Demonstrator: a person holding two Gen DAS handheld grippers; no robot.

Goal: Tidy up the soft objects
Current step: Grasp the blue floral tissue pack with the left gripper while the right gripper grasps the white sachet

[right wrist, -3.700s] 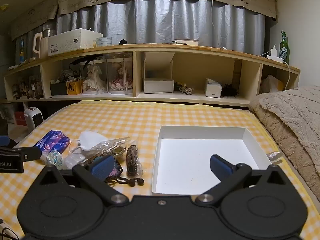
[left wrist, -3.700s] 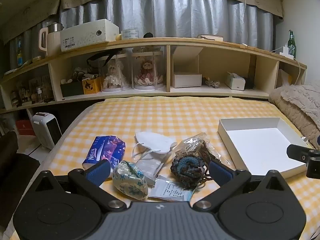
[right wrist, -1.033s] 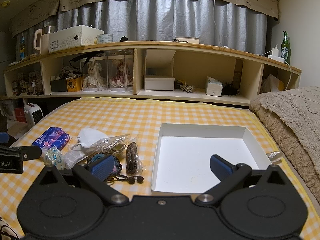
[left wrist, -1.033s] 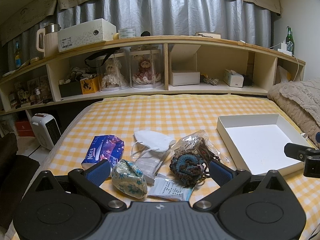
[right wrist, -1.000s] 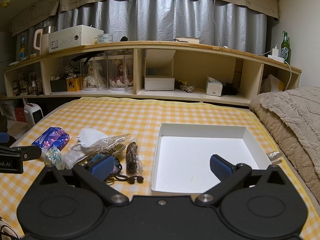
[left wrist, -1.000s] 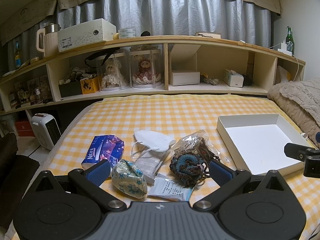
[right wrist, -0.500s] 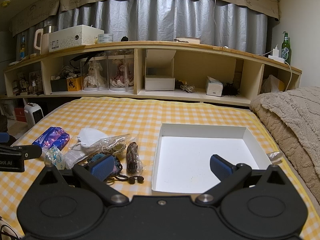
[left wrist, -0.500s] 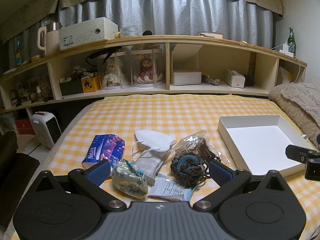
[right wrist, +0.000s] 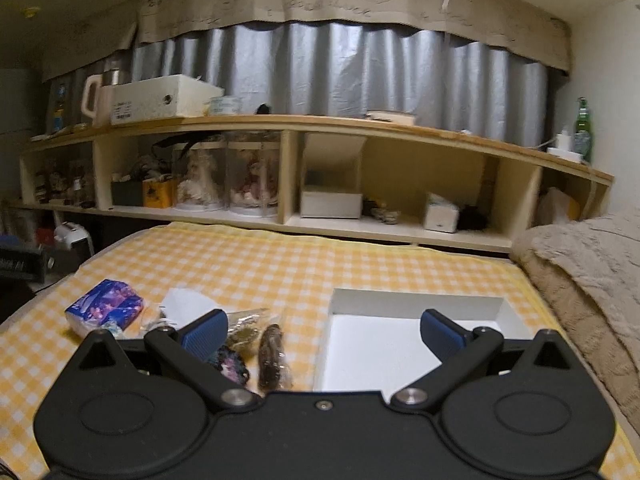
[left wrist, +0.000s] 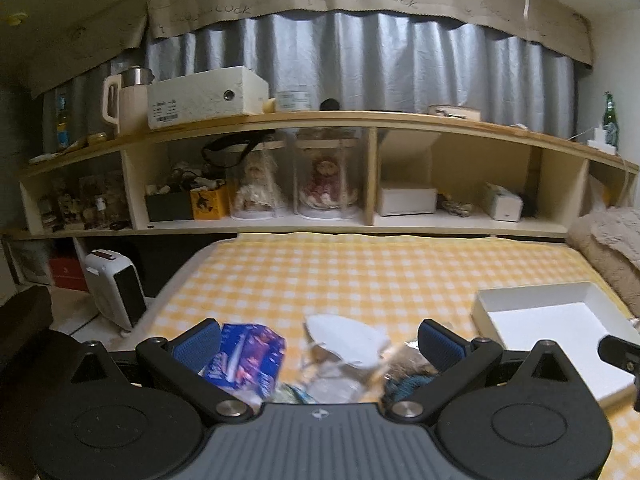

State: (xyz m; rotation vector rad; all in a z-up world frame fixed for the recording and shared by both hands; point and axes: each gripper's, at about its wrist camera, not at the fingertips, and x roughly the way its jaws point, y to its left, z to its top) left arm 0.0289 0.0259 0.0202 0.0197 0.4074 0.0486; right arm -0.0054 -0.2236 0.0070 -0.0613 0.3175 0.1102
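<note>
A long wooden shelf (right wrist: 360,216) of boxes and cased dolls backs the bed (right wrist: 280,272); a beige blanket (right wrist: 580,264) lies right. The white box (right wrist: 384,344) holds nothing. Left of it lie a tissue pack (left wrist: 250,356), white mask (left wrist: 344,338) and bagged hair ties (right wrist: 272,352). The left tool (left wrist: 318,340) and right tool (right wrist: 324,330) hang spread, unobstructed.

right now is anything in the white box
No, the white box shows only its bare white floor, and the soft things lie on the checked cloth beside it.

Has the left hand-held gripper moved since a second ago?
Yes. The left hand-held gripper has tipped upward: the shelf sits lower in its view and the tissue pack is now between its fingers.
</note>
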